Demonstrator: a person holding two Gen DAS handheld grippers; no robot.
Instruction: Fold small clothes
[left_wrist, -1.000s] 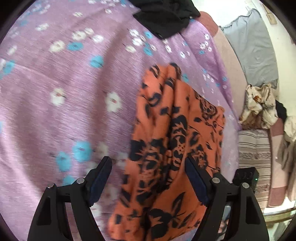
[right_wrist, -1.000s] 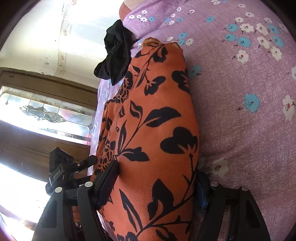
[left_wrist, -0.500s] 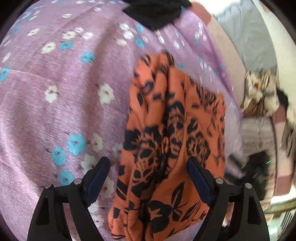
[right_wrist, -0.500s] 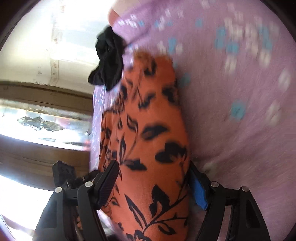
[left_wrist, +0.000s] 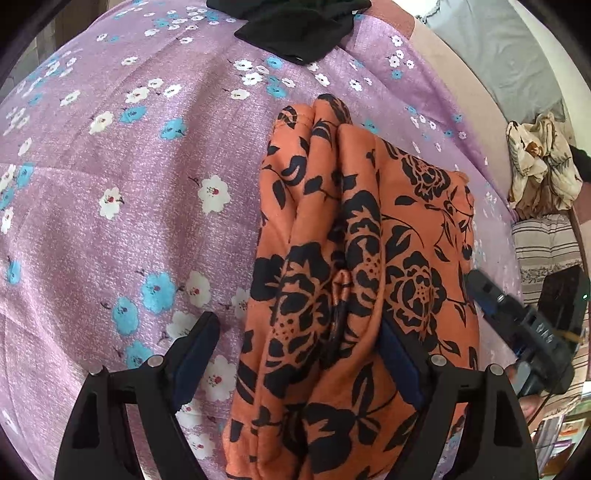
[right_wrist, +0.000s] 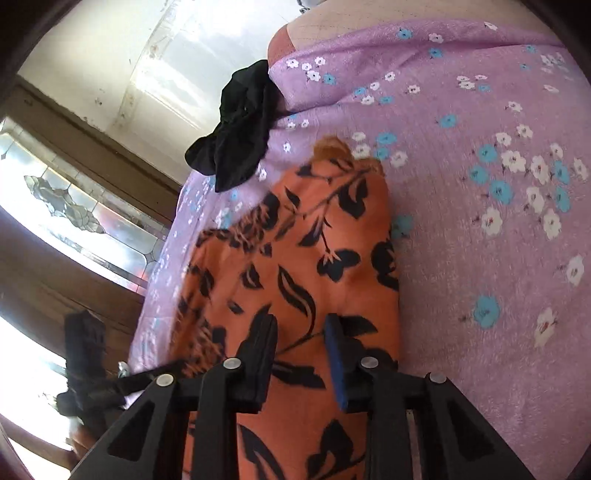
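Note:
An orange garment with a black flower print (left_wrist: 354, 266) lies folded lengthwise on a purple flowered bedsheet (left_wrist: 110, 184). My left gripper (left_wrist: 295, 350) is open with its jaws wide; the right finger (left_wrist: 399, 362) is tucked in the cloth's folds, the left finger (left_wrist: 192, 350) over bare sheet. My right gripper (right_wrist: 301, 354) has its jaws close together over the same orange garment (right_wrist: 295, 258), with a narrow gap between the pads; whether they pinch cloth is unclear. It also shows at the garment's right edge in the left wrist view (left_wrist: 517, 332).
A black garment (left_wrist: 295, 26) lies crumpled at the far end of the sheet, also in the right wrist view (right_wrist: 236, 129). Piled clothes (left_wrist: 543, 170) and a striped cloth (left_wrist: 546, 247) sit to the right of the bed. A wooden-framed window (right_wrist: 74, 206) is beyond the bed edge.
My right gripper's jaws have closed from wide open to a narrow gap over the orange garment. My left gripper stayed open and the view shifted slightly nearer the garment.

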